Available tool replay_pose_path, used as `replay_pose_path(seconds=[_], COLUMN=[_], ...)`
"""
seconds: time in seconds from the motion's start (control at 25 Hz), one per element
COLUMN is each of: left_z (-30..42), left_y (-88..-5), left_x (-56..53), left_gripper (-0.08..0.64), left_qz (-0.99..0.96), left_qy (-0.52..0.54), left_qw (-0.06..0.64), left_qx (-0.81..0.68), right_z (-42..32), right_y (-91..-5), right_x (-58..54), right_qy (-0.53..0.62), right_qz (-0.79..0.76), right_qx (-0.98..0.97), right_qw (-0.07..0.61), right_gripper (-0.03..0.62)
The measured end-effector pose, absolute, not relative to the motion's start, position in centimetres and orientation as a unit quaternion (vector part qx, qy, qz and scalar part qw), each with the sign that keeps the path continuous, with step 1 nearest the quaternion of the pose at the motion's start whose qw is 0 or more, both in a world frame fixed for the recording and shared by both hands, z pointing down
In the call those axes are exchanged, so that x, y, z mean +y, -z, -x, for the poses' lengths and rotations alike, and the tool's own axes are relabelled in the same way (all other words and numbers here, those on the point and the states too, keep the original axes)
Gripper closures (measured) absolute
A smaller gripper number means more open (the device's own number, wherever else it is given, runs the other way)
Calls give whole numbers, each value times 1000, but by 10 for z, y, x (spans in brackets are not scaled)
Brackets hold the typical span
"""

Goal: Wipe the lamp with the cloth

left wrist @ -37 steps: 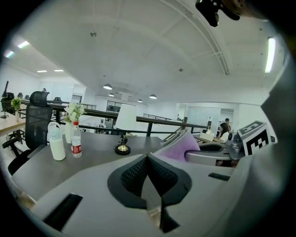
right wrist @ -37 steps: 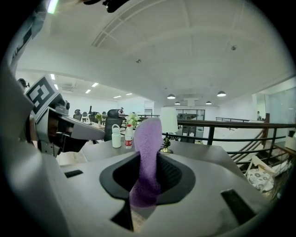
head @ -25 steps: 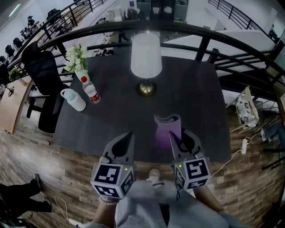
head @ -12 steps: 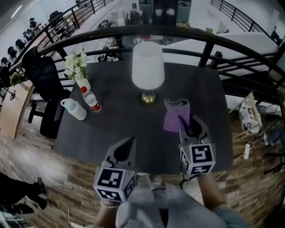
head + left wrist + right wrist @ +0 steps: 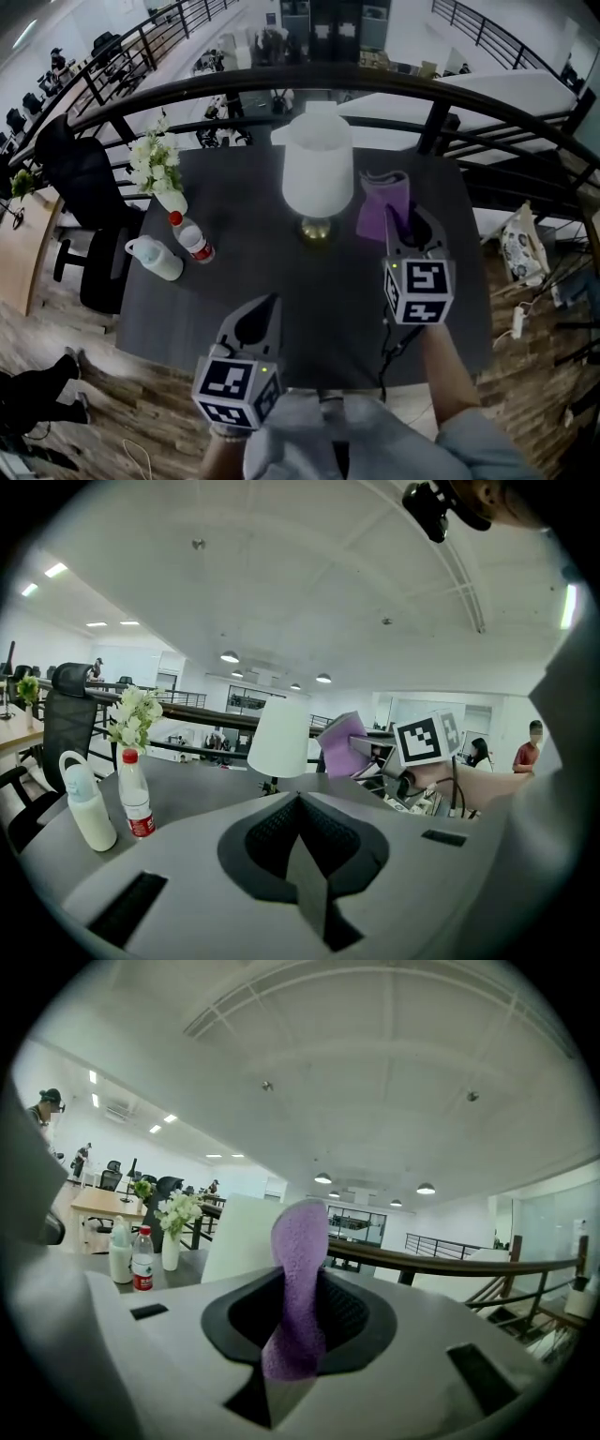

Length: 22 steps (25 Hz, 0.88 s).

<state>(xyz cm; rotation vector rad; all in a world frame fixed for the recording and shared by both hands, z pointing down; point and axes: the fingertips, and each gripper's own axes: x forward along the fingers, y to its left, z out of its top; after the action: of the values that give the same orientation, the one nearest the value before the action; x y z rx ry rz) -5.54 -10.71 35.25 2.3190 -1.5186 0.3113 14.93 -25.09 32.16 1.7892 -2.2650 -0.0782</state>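
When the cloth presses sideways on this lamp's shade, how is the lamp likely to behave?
The lamp likely tips or slides easily: a wide shade stands high over a small round base. The cloth folds limply in the right gripper, so it should press softly.

In the right gripper view, the lamp (image 5: 239, 1241) is largely covered by the cloth (image 5: 300, 1232) clamped in the right gripper (image 5: 298, 1277), and only a strip of shade is seen just left of the jaws. In the left gripper view, the lamp's foot is cut off by the body of the left gripper (image 5: 299, 795). Contact between cloth and shade cannot be established, and the print on the bottle (image 5: 194, 240), left of both grippers, is too small to be read.
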Motion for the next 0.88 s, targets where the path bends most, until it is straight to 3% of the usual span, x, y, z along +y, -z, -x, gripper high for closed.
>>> replay_pose_path(seconds=[0.4, 0.88], left_z=[75, 92], left_y=[-355, -361], left_x=[-131, -144], left_gripper=[551, 551], left_qz=[-821, -830], left_qy=[-109, -105], left_qw=[174, 178], left_qx=[-533, -517], right_z=[-138, -92], right_y=[-301, -299], right_x=[-314, -292], right_qy=[52, 73], right_qz=[-637, -622], right_qx=[-758, -769], right_qw=[129, 132], right_gripper=[497, 497])
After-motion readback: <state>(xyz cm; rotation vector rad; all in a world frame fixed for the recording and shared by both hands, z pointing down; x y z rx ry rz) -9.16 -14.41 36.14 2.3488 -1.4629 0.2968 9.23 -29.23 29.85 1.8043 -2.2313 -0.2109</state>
